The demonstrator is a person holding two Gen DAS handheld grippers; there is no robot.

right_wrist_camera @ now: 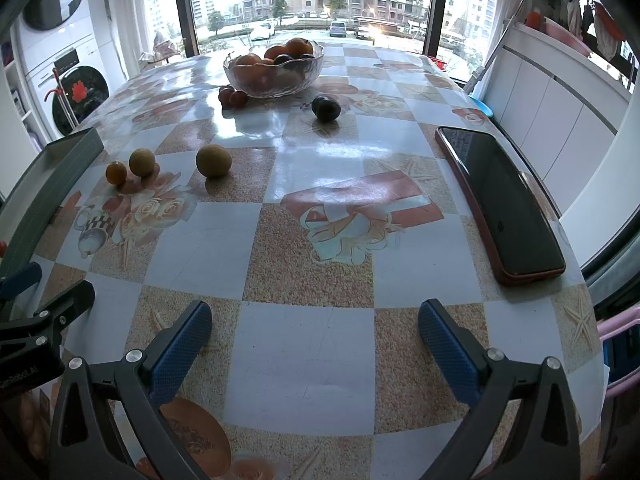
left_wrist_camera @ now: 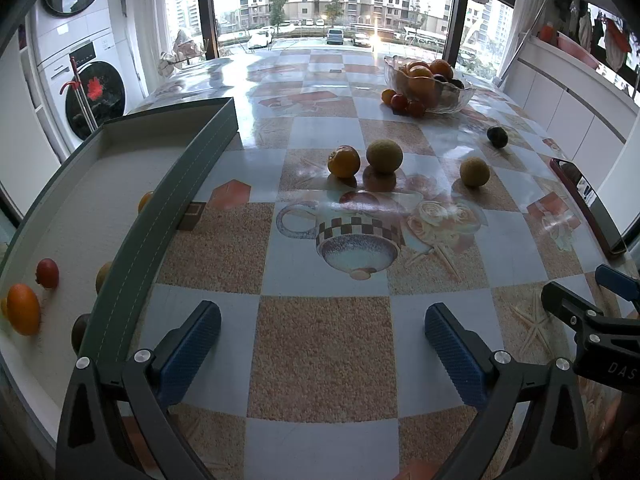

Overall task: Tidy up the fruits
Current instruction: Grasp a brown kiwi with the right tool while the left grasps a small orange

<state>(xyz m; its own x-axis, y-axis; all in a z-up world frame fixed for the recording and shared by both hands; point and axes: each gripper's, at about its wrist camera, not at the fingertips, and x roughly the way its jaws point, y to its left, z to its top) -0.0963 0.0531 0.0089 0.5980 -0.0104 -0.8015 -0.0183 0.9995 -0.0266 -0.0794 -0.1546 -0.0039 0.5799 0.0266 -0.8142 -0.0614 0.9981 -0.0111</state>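
meanwhile, both blue-padded grippers hung spread wide and empty over the checkered patterned tablecloth.
the left gripper sat beside the grey rectangular tray holding an orange fruit and a small red fruit; the right gripper faced loose fruit: an orange persimmon, two tan round fruits, a dark plum, near the clear glass fruit bowl.

A tray sits along the left of the frame on the table, with small fruits lying in it. At mid-frame a persimmon touches a round fruit; another round fruit lies to their right. Behind, at upper right, stands a bowl of fruit, with a plum lower right of it. A phone lies along the table's right edge.
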